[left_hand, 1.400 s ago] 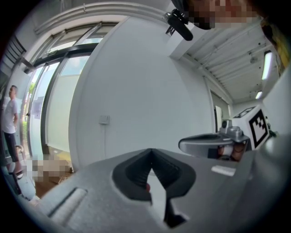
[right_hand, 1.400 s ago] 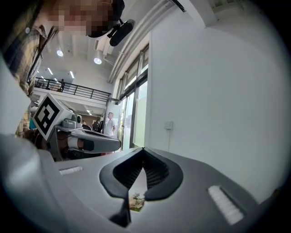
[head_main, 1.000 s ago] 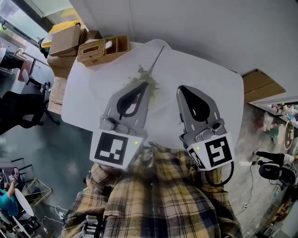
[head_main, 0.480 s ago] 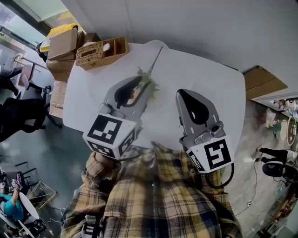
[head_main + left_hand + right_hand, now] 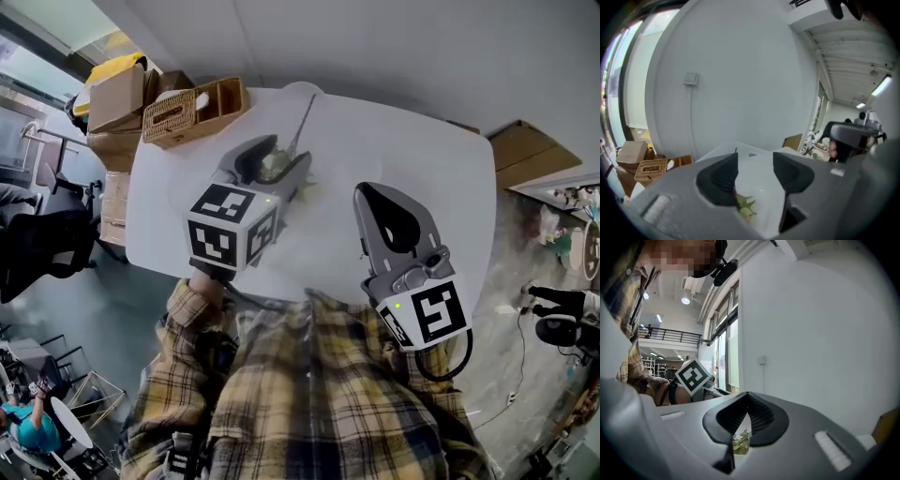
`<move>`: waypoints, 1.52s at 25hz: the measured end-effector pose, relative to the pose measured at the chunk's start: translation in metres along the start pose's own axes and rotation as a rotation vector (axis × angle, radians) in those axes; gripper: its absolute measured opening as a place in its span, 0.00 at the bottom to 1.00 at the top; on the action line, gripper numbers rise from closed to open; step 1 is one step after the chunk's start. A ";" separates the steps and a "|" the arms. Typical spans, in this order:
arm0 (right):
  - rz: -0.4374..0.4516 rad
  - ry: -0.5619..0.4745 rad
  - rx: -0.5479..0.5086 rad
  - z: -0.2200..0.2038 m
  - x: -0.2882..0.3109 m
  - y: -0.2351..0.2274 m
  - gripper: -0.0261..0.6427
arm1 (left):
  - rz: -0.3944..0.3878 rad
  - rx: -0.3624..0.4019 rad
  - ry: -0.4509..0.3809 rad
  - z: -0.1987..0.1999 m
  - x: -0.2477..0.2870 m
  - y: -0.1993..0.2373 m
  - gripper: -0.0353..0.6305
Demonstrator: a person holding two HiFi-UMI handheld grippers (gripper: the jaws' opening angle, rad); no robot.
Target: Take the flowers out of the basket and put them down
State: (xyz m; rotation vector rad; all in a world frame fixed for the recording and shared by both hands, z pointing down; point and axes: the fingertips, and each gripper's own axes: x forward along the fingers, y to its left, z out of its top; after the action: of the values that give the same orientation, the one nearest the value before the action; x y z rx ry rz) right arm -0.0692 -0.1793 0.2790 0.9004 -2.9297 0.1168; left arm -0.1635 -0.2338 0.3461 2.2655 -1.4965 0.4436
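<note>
White table takes flower; left gripper jaws opening to release it, pads clear; right gripper pressed together, idle.

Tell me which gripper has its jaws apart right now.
The left gripper: its jaws are opening, with the flower between them. The right gripper differs: its jaws meet at the tips.

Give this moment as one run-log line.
left tool: jaws opening, flower between them on table | right tool: shut, empty | basket: table corner
</note>
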 end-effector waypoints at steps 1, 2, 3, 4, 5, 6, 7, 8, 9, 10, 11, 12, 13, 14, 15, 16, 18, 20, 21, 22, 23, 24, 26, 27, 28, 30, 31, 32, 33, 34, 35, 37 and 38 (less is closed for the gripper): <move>-0.003 0.002 0.003 -0.001 0.000 -0.003 0.04 | -0.002 -0.004 0.018 -0.004 0.008 0.002 0.41; -0.007 0.003 0.005 -0.002 0.001 -0.006 0.04 | -0.005 -0.009 0.036 -0.008 0.015 0.005 0.42; -0.009 0.006 0.006 -0.002 0.001 -0.008 0.05 | -0.006 -0.014 0.052 -0.011 0.023 0.007 0.44; -0.011 0.008 0.008 -0.003 0.001 -0.011 0.05 | -0.006 -0.020 0.066 -0.015 0.030 0.010 0.45; -0.012 0.011 0.010 -0.004 0.002 -0.013 0.04 | -0.006 -0.027 0.079 -0.018 0.036 0.014 0.46; -0.013 0.013 0.013 -0.005 0.002 -0.015 0.04 | -0.006 -0.034 0.093 -0.022 0.042 0.017 0.47; -0.015 0.015 0.016 -0.006 0.003 -0.017 0.04 | -0.007 -0.041 0.109 -0.026 0.048 0.020 0.49; -0.018 0.017 0.020 -0.007 0.004 -0.018 0.04 | -0.007 -0.045 0.126 -0.030 0.054 0.023 0.49; -0.020 0.019 0.024 -0.008 0.004 -0.021 0.04 | -0.007 -0.048 0.144 -0.034 0.059 0.026 0.50; -0.023 0.021 0.027 -0.008 0.005 -0.023 0.05 | -0.006 -0.050 0.164 -0.039 0.065 0.029 0.50; -0.025 0.024 0.031 -0.009 0.005 -0.026 0.05 | -0.006 -0.052 0.185 -0.044 0.070 0.031 0.51; -0.027 0.026 0.034 -0.010 0.006 -0.029 0.04 | -0.005 -0.054 0.206 -0.050 0.075 0.034 0.51; -0.029 0.028 0.038 -0.011 0.007 -0.031 0.04 | -0.004 -0.058 0.228 -0.057 0.080 0.036 0.51; -0.030 0.030 0.041 -0.012 0.009 -0.033 0.04 | -0.002 -0.062 0.250 -0.064 0.085 0.040 0.51; -0.032 0.032 0.044 -0.013 0.010 -0.035 0.05 | 0.001 -0.067 0.273 -0.072 0.090 0.043 0.51; -0.032 0.033 0.046 -0.015 0.012 -0.036 0.04 | 0.004 -0.072 0.295 -0.080 0.094 0.047 0.51; -0.033 0.038 0.049 -0.017 0.014 -0.039 0.05 | 0.010 -0.081 0.335 -0.093 0.100 0.053 0.51; -0.032 0.039 0.054 -0.018 0.016 -0.041 0.05 | 0.016 -0.085 0.369 -0.105 0.104 0.058 0.51; -0.033 0.039 0.057 -0.019 0.016 -0.042 0.04 | 0.019 -0.085 0.385 -0.111 0.106 0.061 0.51; -0.034 0.039 0.060 -0.020 0.017 -0.043 0.04 | 0.022 -0.084 0.399 -0.116 0.108 0.063 0.51; -0.036 0.040 0.063 -0.020 0.018 -0.045 0.04 | 0.026 -0.082 0.411 -0.121 0.111 0.066 0.51; -0.037 0.041 0.066 -0.021 0.019 -0.046 0.04 | 0.030 -0.079 0.423 -0.125 0.113 0.068 0.51; -0.039 0.044 0.070 -0.023 0.020 -0.047 0.04 | 0.044 -0.068 0.448 -0.135 0.117 0.073 0.51; -0.041 0.046 0.071 -0.024 0.020 -0.047 0.04 | 0.055 -0.058 0.462 -0.140 0.118 0.076 0.51; -0.043 0.047 0.072 -0.025 0.020 -0.048 0.04 | 0.066 -0.046 0.476 -0.145 0.119 0.078 0.50; -0.049 0.051 0.075 -0.027 0.020 -0.049 0.05 | 0.083 -0.023 0.499 -0.156 0.121 0.082 0.47; -0.052 0.052 0.076 -0.028 0.019 -0.049 0.05 | 0.091 -0.016 0.508 -0.161 0.121 0.083 0.45; -0.055 0.052 0.076 -0.028 0.018 -0.049 0.04 | 0.099 -0.010 0.514 -0.164 0.122 0.084 0.43; -0.057 0.053 0.076 -0.028 0.017 -0.050 0.05 | 0.107 -0.004 0.522 -0.168 0.123 0.086 0.40; -0.060 0.055 0.076 -0.029 0.017 -0.051 0.04 | 0.114 0.004 0.530 -0.171 0.124 0.087 0.38; -0.062 0.057 0.076 -0.029 0.016 -0.051 0.04 | 0.119 0.010 0.537 -0.173 0.125 0.088 0.35; -0.066 0.060 0.076 -0.030 0.016 -0.052 0.05 | 0.124 0.024 0.547 -0.175 0.127 0.087 0.30; -0.068 0.061 0.076 -0.030 0.016 -0.052 0.05 | 0.128 0.030 0.549 -0.177 0.127 0.087 0.25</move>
State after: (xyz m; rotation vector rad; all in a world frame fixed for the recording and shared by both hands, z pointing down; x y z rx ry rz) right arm -0.0518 -0.2279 0.3130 0.9875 -2.8520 0.2479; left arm -0.2041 -0.2816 0.5721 1.8557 -1.3435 1.0334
